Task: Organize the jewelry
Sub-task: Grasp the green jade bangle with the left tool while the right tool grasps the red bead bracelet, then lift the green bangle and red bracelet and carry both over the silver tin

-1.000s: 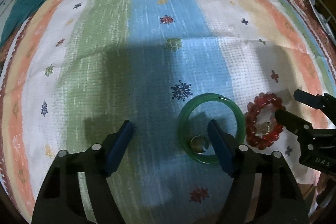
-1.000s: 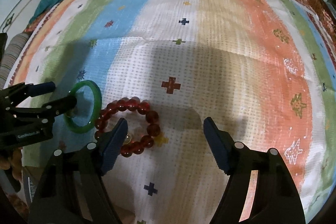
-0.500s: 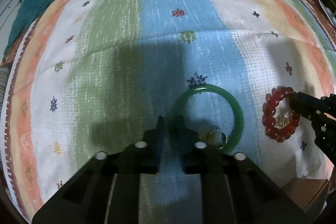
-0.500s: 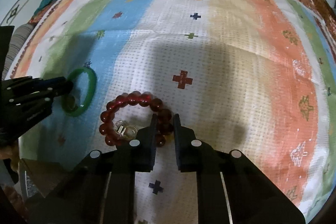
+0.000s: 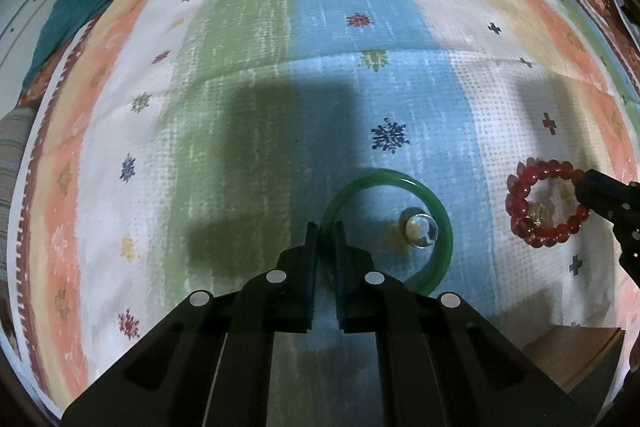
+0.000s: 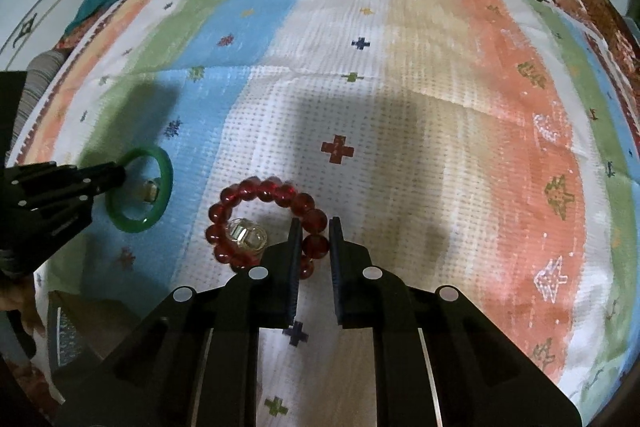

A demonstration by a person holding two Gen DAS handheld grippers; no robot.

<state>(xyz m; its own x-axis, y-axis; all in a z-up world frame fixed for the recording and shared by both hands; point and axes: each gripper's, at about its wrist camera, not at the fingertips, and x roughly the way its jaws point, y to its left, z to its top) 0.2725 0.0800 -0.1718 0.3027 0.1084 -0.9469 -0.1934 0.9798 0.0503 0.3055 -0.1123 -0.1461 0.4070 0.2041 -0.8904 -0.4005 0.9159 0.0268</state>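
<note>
Both grippers are clamped now. The left gripper (image 5: pixel 326 229) is pinched narrow on the near-left rim of the green bangle (image 5: pixel 434 211), and the right gripper (image 6: pixel 314 227) is shut on a bead of the red bead bracelet (image 6: pixel 256 189). Both pieces look flat on the striped cloth (image 6: pixel 440 107), not lifted yet as far as I can tell.

Risks: the bangle looks hard and glossy, and the pads hold only a thin slice of the rim. On a lift it could pivot, swing or slip out. A small clear ring (image 5: pixel 418 233) lies inside the bangle, near its right side. If the bangle drags sideways instead of going straight up, it'll likely shove that ring along or flick it away. Same on the right: a chunky clear ring (image 6: pixel 246 237) lies inside the bead loop, just beside the left beads. The bracelet is probably on elastic, so held by one bead it may sag or stretch and snag the ring. Cloth is soft and creased, so small rings could get lost in a fold.

Layout: the bangle is on the blue stripe, loop extending ahead and right of the left fingertips. The bracelet is on the white dotted area, loop ahead and left of the right fingertips. The two pieces are near each other, not touching.
</note>
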